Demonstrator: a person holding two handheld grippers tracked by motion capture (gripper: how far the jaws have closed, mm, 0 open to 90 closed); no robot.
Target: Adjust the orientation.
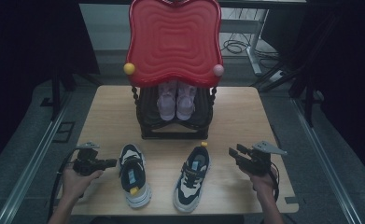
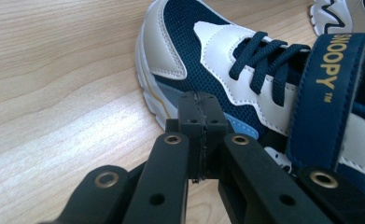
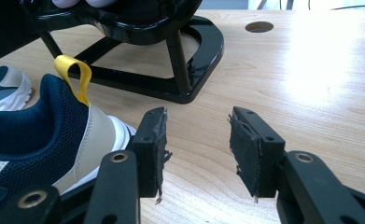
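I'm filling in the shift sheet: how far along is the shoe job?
Done: a pink pair sits on the black rack. In hand: nothing held; the left gripper, shut and empty, is beside the left navy shoe, and the right gripper, open, beside the right navy shoe. Left: both navy shoes still lie on the table.

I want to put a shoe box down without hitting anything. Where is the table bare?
Bare wood lies left and right of the black shoe rack, out to the table edges. The front middle is crowded: two navy-and-white sneakers lie between the left claw and the right claw.
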